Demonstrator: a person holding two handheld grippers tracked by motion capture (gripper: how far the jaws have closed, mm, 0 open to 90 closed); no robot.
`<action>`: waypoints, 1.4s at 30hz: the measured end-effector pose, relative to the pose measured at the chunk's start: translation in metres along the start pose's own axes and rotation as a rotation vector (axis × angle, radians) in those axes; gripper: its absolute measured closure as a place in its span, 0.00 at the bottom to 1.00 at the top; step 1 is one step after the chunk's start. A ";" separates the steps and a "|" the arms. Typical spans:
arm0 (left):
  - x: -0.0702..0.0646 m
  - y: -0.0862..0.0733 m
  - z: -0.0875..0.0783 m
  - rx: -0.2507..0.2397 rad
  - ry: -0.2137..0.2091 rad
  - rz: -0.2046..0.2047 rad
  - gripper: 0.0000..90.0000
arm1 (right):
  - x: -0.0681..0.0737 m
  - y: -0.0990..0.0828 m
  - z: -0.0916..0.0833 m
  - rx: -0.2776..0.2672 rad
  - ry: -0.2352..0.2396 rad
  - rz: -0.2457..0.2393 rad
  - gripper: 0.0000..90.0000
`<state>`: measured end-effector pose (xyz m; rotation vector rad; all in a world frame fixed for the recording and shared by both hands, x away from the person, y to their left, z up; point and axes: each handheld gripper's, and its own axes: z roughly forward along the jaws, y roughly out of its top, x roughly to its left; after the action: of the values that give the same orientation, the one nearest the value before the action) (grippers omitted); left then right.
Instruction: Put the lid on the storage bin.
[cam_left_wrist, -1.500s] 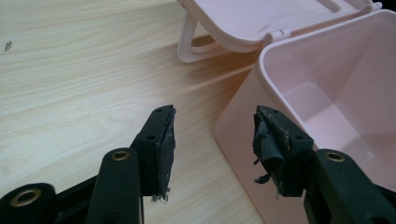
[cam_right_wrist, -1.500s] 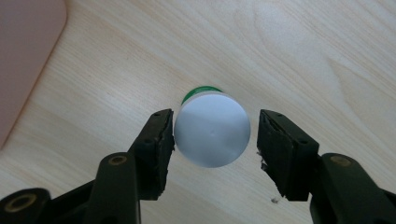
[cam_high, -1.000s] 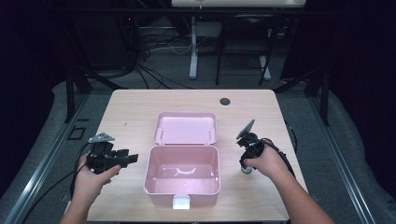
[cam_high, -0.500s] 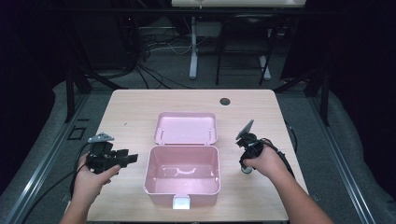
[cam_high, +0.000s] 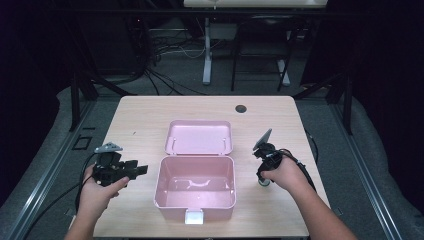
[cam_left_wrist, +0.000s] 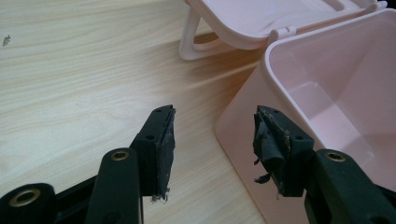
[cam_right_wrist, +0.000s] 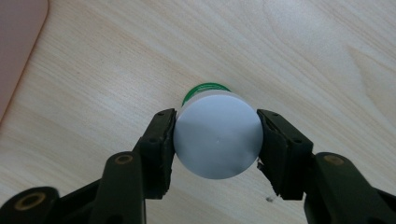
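a: where does the job stand?

b: early, i'd say. the pink plastic box (cam_high: 196, 187) sits in the middle of the pale wooden worktop (cam_high: 145, 120), its hinged pink lid (cam_high: 199, 136) already thrown back flat behind it, so the opening part looks done. the inside is bare apart from a faint moulded mark on the floor — nothing packed yet.

a: and the thing going in?

b: a small round container with a white cap and a green band below it (cam_right_wrist: 217, 133). it stands on the worktop to the right of the box, well apart from its wall. the right gripper (cam_right_wrist: 216, 135) comes at it from above, its pads pressed on either side of the white cap, so it has hold of the container.

a: lifted?

b: i can't tell for sure; in the high view the hand covers most of it and the base seems down near the wood, so i judge the grasp made and the lift not begun.

a: the other hand?

b: the left gripper (cam_left_wrist: 212, 140) hangs just beside the box's near left corner, jaws wide with nothing between them — one pad (cam_left_wrist: 271, 140) sits in front of the pink wall, though i can't say it touches. it may be there to steady the box.

a: so what's left?

b: carry the container over the rim, set it inside, let go — then probably swing the lid shut.
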<state>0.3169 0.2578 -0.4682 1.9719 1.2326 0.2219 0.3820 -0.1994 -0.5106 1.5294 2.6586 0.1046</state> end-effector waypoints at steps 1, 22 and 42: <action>0.000 0.000 0.000 0.000 0.001 0.001 0.54 | 0.000 0.000 0.000 -0.001 0.000 -0.001 0.55; 0.000 0.000 0.000 0.001 0.003 0.004 0.53 | 0.004 0.000 -0.009 -0.020 0.007 -0.016 0.56; -0.004 0.002 0.002 0.016 0.007 0.028 0.46 | 0.020 0.005 -0.053 -0.046 0.007 -0.091 0.56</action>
<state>0.3172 0.2534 -0.4677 2.0047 1.2150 0.2334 0.3711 -0.1803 -0.4584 1.3954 2.7056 0.1646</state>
